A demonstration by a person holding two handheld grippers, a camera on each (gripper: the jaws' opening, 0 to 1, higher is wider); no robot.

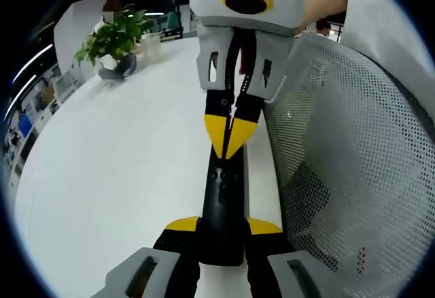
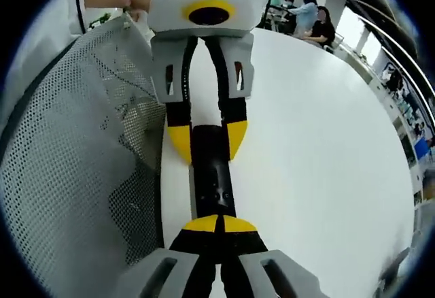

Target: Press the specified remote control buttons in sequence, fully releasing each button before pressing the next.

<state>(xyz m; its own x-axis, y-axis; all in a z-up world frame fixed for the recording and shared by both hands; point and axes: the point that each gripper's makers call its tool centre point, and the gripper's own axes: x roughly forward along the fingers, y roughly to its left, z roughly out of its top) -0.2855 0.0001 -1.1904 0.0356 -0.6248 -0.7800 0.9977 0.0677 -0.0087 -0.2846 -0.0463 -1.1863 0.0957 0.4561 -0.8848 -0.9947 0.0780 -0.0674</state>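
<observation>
Jaws, left gripper [image 1: 221,233]: clenched on the near end of the remote [image 1: 223,196], holding it over the white worktop [image 1: 122,169] beside a mesh chair back [image 1: 346,175]. Jaws, right gripper [image 2: 219,224]: pinched together, yellow tips meeting on the remote's top face — apparently pressing a button. Risk: the closed tips could straddle two keys, or the remote could pivot in the left grip under the push. Plant [image 1: 115,39] stood well apart.
</observation>
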